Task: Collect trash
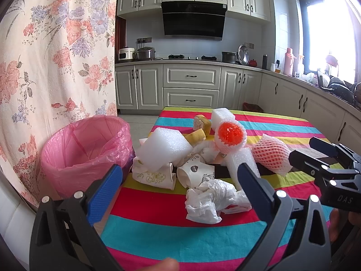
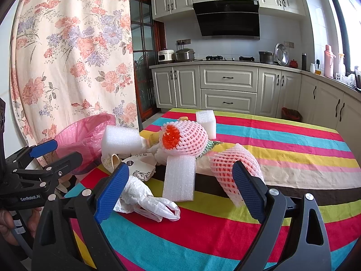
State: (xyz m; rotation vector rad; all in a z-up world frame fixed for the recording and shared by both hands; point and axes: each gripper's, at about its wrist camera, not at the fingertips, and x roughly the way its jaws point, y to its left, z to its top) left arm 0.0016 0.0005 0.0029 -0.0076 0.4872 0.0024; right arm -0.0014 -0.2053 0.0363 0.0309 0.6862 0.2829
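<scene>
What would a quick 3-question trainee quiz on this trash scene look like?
1. True or false: the left gripper holds the crumpled white plastic bag.
2. The pink-lined bin stands: A) on the striped tablecloth, B) off the table's left edge, C) on the counter.
3. What colour shows through the open end of the foam net?

Key: 1 false, both grippers open and empty, including the right gripper. 2 B. 3 orange.

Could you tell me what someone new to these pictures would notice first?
A heap of trash sits on the bright striped tablecloth: white foam blocks, pink foam nets and a crumpled white plastic bag. The pink-lined bin stands just off its left edge. Both grippers, left and right, are open.
</scene>
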